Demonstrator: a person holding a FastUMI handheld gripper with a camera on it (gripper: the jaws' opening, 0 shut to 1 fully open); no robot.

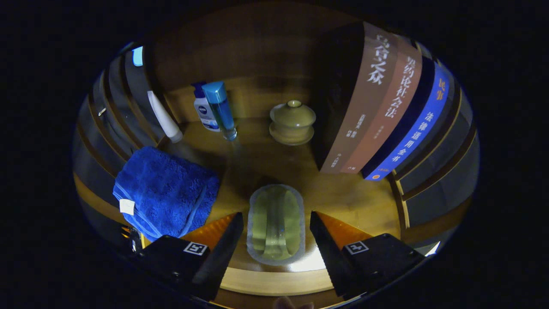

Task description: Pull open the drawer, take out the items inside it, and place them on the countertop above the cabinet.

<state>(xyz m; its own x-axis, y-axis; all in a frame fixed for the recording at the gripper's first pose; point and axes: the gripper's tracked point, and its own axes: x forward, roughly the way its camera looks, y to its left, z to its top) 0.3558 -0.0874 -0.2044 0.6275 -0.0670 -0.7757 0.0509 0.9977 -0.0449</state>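
A pale green oval soap bar (pixel 276 224) lies on the wooden bench (pixel 351 201), between the fingers of the claw (pixel 276 238), which is spread wide and touches nothing; left of the soap, a folded blue towel (pixel 167 191); beyond it, a lidded cup (pixel 292 121), bottles (pixel 216 107) and upright books (pixel 381 107).

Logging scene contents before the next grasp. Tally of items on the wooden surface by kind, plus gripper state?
Books: 3
Bottles: 3
Lidded cup on saucer: 1
Blue towel: 1
Clear packet: 1, between the fingers
Total: 9
Gripper: open, fingers apart either side of the packet, not pressing it.
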